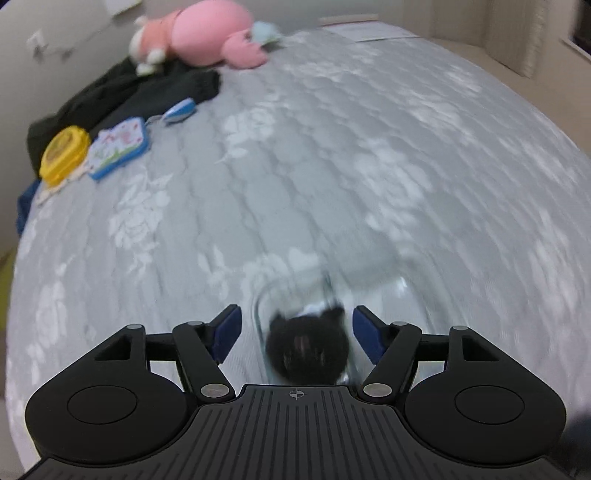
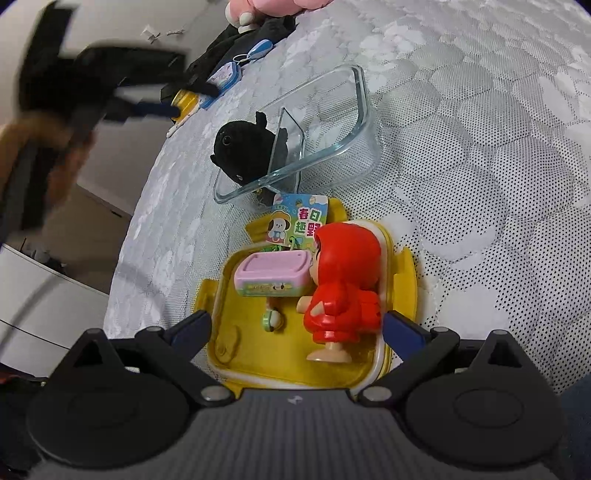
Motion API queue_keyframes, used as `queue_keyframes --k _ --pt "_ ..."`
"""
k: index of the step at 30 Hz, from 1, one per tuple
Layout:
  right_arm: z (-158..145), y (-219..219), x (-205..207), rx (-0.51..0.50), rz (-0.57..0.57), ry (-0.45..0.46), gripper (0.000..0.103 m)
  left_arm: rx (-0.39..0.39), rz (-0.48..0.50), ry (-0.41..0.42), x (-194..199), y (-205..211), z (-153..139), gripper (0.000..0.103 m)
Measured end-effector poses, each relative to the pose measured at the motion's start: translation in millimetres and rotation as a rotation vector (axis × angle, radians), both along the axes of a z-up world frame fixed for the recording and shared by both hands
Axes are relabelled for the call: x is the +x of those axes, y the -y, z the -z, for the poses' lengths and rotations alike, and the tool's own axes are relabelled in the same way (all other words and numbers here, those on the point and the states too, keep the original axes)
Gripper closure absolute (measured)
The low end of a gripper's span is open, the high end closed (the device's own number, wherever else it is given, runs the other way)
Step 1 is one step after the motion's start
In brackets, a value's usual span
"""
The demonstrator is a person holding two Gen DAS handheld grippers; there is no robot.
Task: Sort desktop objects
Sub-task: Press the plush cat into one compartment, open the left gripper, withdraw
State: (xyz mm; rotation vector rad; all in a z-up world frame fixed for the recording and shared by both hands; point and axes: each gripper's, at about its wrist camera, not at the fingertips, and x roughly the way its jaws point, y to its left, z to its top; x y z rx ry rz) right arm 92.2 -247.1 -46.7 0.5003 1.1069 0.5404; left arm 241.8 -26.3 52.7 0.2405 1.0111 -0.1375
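Observation:
A black plush toy (image 2: 247,149) sits in the near end of a clear glass container (image 2: 354,122) on the bed. In the left wrist view the plush (image 1: 306,347) is blurred, below my open left gripper (image 1: 297,332), inside the glass container (image 1: 399,291). My left gripper (image 2: 147,107) shows blurred at the upper left of the right wrist view. My right gripper (image 2: 297,336) is open over a yellow container (image 2: 236,314) holding a red figurine (image 2: 343,284), a pink box (image 2: 271,275) and a printed tag (image 2: 295,221).
A pink plush (image 1: 207,33) lies on black cloth (image 1: 122,96) at the far left of the bed. A yellow lid (image 1: 64,153), a small blue-edged case (image 1: 118,147) and a blue-white item (image 1: 179,110) lie beside it. White drawers (image 2: 44,295) stand left of the bed.

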Motion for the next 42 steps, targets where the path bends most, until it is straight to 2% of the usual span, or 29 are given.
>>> queue_keyframes --k 2,4,6,12,13,14,16,19,23,27,30,33,35,37,40,42 --pt "0 -1 0 -0.002 -0.002 -0.001 0.003 0.017 0.011 0.004 -17 -1 8 0.029" --pt "0 -2 0 -0.011 -0.005 0.0 0.003 -0.012 -0.002 -0.029 -21 -2 21 0.027" --pt "0 -2 -1 -0.019 -0.006 -0.002 0.003 -0.029 -0.022 -0.047 -17 -1 36 0.027" --pt "2 0 -1 -0.023 -0.003 -0.011 0.003 -0.002 -0.082 -0.037 9 8 74 0.025" --pt "2 0 -1 -0.02 -0.003 -0.012 0.003 0.0 -0.086 -0.02 13 8 75 0.026" --pt "2 0 0 -0.018 -0.002 -0.015 0.003 0.003 -0.082 -0.01 18 9 75 0.031" --pt "3 1 0 -0.013 0.0 -0.02 0.003 0.006 -0.079 -0.022 28 9 73 0.036" --pt "4 3 2 -0.006 0.005 -0.029 0.003 0.008 -0.062 -0.085 33 8 61 0.039" --pt "5 4 2 0.0 0.012 -0.036 0.003 0.085 0.043 -0.117 25 12 32 0.039" --pt "4 2 1 -0.004 0.007 -0.028 0.003 0.133 0.091 -0.256 31 12 10 0.038" --pt "4 1 1 -0.013 0.003 -0.029 0.003 0.176 0.111 -0.361 43 19 18 0.037" --pt "4 3 1 -0.01 0.007 -0.032 0.003 0.143 0.075 -0.403 64 21 41 0.031" --pt "3 4 0 -0.007 0.01 -0.032 0.003 0.106 0.049 -0.367 76 22 51 0.03" --pt "4 4 0 -0.006 0.01 -0.037 0.003 0.089 0.031 -0.299 86 24 48 0.028" --pt "4 4 1 -0.005 0.008 -0.042 0.003 0.07 0.036 -0.204 89 25 25 0.021" --pt "5 4 3 -0.004 0.008 -0.044 0.003 0.032 0.04 -0.203 84 23 13 0.02"
